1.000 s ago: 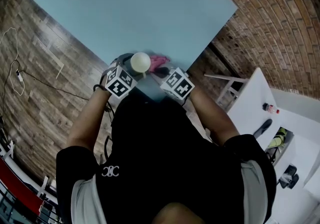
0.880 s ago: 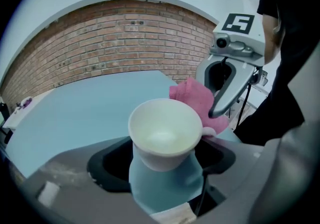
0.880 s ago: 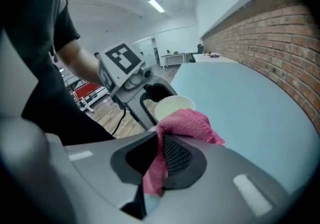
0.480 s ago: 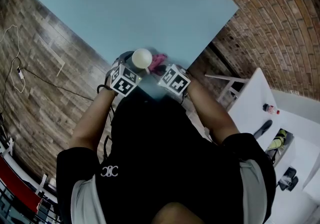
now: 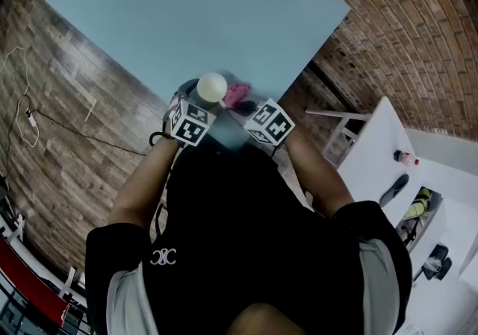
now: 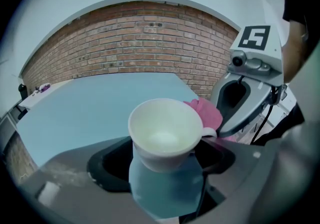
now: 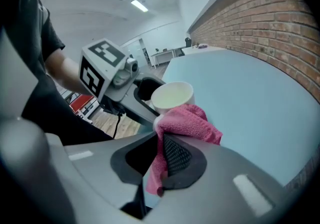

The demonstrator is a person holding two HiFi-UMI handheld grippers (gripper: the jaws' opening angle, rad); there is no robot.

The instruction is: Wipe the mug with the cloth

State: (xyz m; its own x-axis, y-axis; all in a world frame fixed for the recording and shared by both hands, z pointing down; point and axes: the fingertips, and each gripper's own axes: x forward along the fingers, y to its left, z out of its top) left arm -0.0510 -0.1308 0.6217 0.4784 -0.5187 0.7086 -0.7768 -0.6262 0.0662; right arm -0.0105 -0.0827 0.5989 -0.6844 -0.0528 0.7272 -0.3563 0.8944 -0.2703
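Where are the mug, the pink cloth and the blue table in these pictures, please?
mug [image 6: 162, 135]: left gripper view, inside of the bowl.
pink cloth [image 7: 189, 121]: right gripper view, bunched top fold.
blue table [image 5: 202, 20]: head view, bare top.

No words or numbers resolve in any of your views.

Marks noted:
- Left cube [image 5: 187, 123]: black-and-white square markers on its faces. They are coded patterns, not letters.
- Right cube [image 5: 269, 122]: the same kind of markers. One face in the left gripper view looks like a "5", but it is only a block pattern.
- Shirt [image 5: 246, 251]: a small white emblem [image 5: 164, 256] of interlocked curves on the back, not legible as letters.
- Bottle [image 5: 404, 157]: the label is too small to read.
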